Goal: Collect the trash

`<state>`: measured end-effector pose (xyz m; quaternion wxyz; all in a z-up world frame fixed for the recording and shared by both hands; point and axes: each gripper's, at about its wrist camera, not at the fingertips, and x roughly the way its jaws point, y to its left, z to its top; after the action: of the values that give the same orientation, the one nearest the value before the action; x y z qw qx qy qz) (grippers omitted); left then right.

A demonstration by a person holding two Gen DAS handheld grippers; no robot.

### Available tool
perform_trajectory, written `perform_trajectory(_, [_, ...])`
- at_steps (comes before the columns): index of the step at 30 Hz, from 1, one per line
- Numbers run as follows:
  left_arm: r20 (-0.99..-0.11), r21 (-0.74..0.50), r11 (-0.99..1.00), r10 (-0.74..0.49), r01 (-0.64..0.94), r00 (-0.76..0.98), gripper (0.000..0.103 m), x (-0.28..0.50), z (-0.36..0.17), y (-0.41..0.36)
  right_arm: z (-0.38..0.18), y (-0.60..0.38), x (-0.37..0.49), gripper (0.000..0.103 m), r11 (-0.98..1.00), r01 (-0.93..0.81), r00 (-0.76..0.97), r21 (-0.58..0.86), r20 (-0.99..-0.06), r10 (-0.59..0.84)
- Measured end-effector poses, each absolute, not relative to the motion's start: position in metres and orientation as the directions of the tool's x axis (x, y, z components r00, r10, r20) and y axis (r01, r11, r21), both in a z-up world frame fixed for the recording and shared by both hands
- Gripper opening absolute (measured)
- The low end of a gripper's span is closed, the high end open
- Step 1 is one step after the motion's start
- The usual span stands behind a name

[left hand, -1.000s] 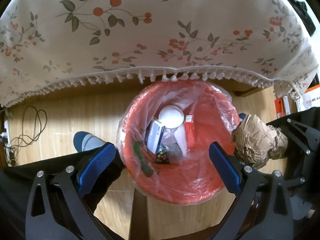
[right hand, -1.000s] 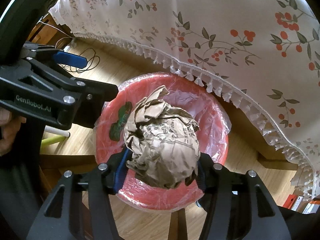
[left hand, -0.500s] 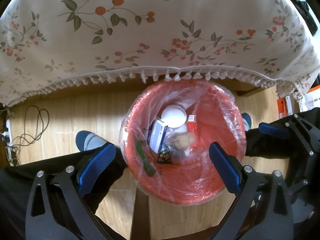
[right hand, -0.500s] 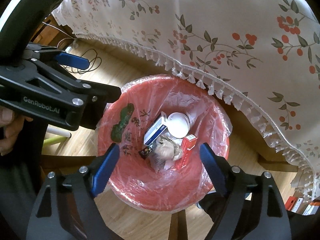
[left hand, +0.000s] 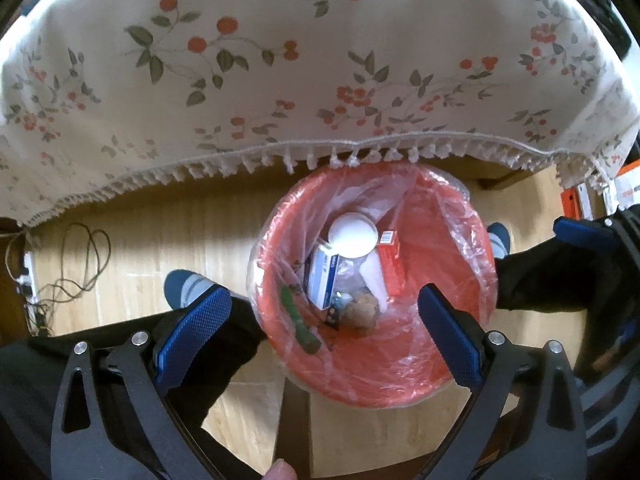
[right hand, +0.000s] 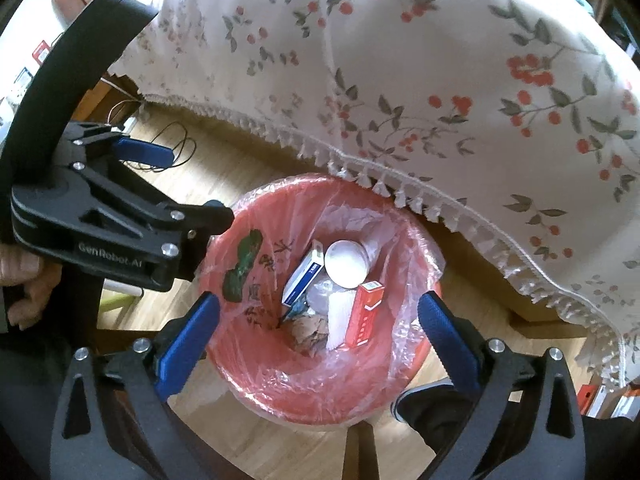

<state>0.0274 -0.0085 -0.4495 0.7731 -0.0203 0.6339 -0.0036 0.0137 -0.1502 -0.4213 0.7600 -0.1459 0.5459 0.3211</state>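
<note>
the paper ball (right hand: pixel 310 330) now lies in the red bin (right hand: pixel 256 376) (floral tablecloth (right hand: pixel 400 80) above wood floor (left hand: pixel 120 248)), both jaws empty, spread.

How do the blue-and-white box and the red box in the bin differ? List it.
The blue-and-white box leans left of the white round lid; the red box stands to the lid's right. The first is blue and white, the second red with white print. Both are small cartons inside the red bin.
</note>
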Motion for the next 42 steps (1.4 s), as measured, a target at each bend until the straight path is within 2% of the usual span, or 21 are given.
perform_trajectory(14, [-0.968,0.035,0.999,0.024,0.040,0.249,0.097,0.017,-0.402,-0.026,-0.366,-0.159,0.005,0.098,0.802,-0.594,0.283,0.056,-0.919,0.274])
perform_trajectory(18, [-0.969,0.118,0.993,0.114,0.006,0.219,0.097,0.007,-0.390,-0.025,-0.352,-0.168,0.006,0.098,0.819,-0.569,0.269,0.079,-0.923,0.276])
perform_trajectory(25, [-0.981,0.030,1.000,0.029,0.006,0.193,0.097,-0.007,-0.359,-0.020,-0.330,-0.175,-0.005,0.098,0.810,-0.580,0.237,0.085,-0.934,0.268])
perform_trajectory(30, [-0.977,0.056,0.998,0.057,-0.007,0.204,0.097,-0.012,-0.334,-0.024,-0.314,-0.174,-0.014,0.098,0.796,-0.600,0.230,0.079,-0.936,0.266])
perform_trajectory(34, [-0.983,0.129,0.991,0.133,-0.036,0.124,0.097,-0.006,-0.324,-0.027,-0.301,-0.175,-0.016,0.098,0.797,-0.598,0.234,0.084,-0.933,0.274])
perform_trajectory(38, [-0.968,0.175,0.984,0.168,0.022,0.186,0.097,-0.008,-0.304,-0.036,-0.289,-0.175,-0.017,0.098,0.802,-0.592,0.246,0.079,-0.930,0.273])
perform_trajectory(42, [-0.966,0.138,0.989,0.122,0.052,0.230,0.097,-0.009,-0.290,-0.043,-0.280,-0.174,-0.017,0.098,0.809,-0.582,0.242,0.087,-0.931,0.274])
